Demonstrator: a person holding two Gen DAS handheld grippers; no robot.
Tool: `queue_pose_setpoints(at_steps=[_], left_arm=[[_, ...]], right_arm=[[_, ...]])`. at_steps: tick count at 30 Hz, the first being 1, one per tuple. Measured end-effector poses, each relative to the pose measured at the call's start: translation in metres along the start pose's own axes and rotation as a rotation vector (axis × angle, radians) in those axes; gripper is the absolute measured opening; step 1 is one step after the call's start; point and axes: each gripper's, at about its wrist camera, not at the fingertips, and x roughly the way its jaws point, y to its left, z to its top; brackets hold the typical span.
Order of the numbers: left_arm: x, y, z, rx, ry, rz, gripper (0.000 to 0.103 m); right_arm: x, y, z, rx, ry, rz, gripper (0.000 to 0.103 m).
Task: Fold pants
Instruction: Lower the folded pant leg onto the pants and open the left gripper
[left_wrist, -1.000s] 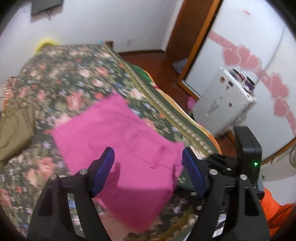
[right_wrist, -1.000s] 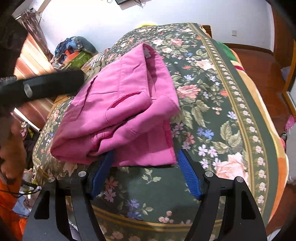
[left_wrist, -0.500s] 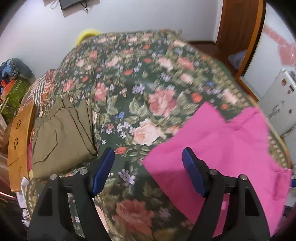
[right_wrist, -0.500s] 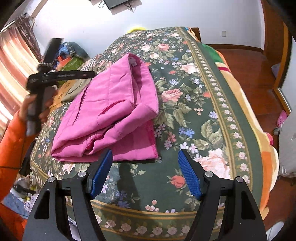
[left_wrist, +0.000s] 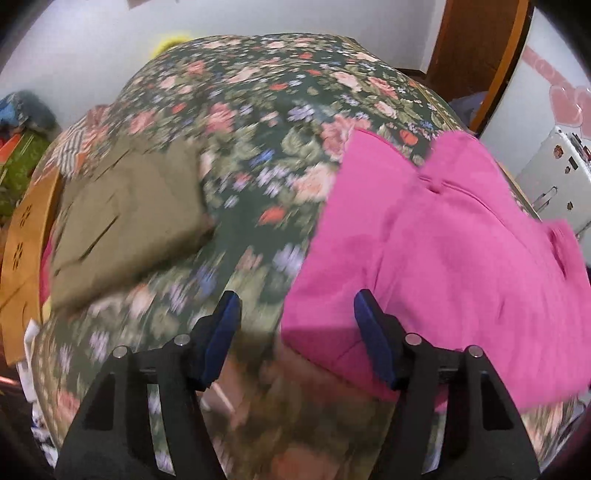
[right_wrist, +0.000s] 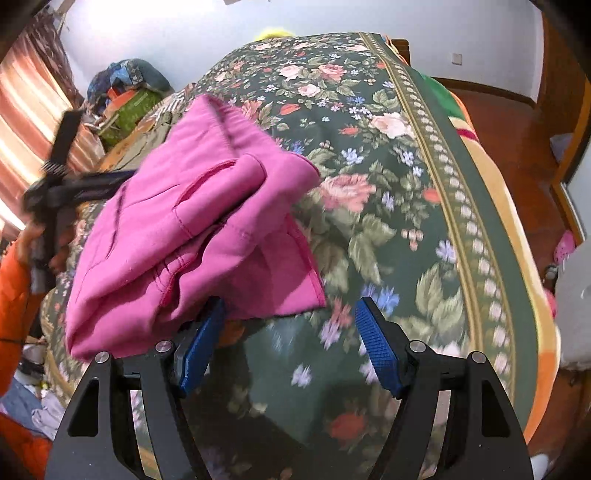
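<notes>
left wrist view: the bed (left_wrist: 280, 122), under a dark flowered cover, fills the frame. pink pants (left_wrist: 454, 258) lie partly folded on its right half, reaching toward the right edge; olive pants (left_wrist: 125, 218) lie folded near the left edge, well apart from the pink ones. the frame is blurred.

the pink pants' long axis runs from the near edge of the bed up and away toward the far right. their near left corner sits just between the jaws of the left gripper (left_wrist: 295, 339), toward the right jaw. the jaws are closing, moderately apart, and no pad presses cloth; nothing is held.

right wrist view: the pink pants (right_wrist: 199, 236) lie up and left of the right gripper (right_wrist: 290, 347), bunched in thick layers, with a pocket slit showing on top. their near hem ends at the left jaw and overlaps it; the right jaw stands over bare cover. the jaws are wide apart and grip nothing. the left gripper (right_wrist: 77, 184) shows at the far left side of the pile.

judgement: both grippers flank the near end; the left is better placed on a corner.
</notes>
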Motion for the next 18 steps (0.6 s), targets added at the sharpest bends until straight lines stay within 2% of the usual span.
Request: queue_pose_setpoints(at_steps=[11, 15, 18], left_arm=[[-0.054, 0.021, -0.09, -0.217, 0.005, -0.056, 0.065], [-0.069, 0.021, -0.097, -0.231, -0.011, -0.04, 0.063], [-0.089, 0.026, -0.086, -0.221, -0.066, 0.015, 0.062]], right_arm=[[0.016, -0.004, 0.031, -0.039, -0.005, -0.006, 0.07], [0.009, -0.002, 0.036, -0.057, -0.036, -0.012, 0.07], [-0.004, 0.002, 0.044, -0.071, -0.077, -0.009, 0.07]])
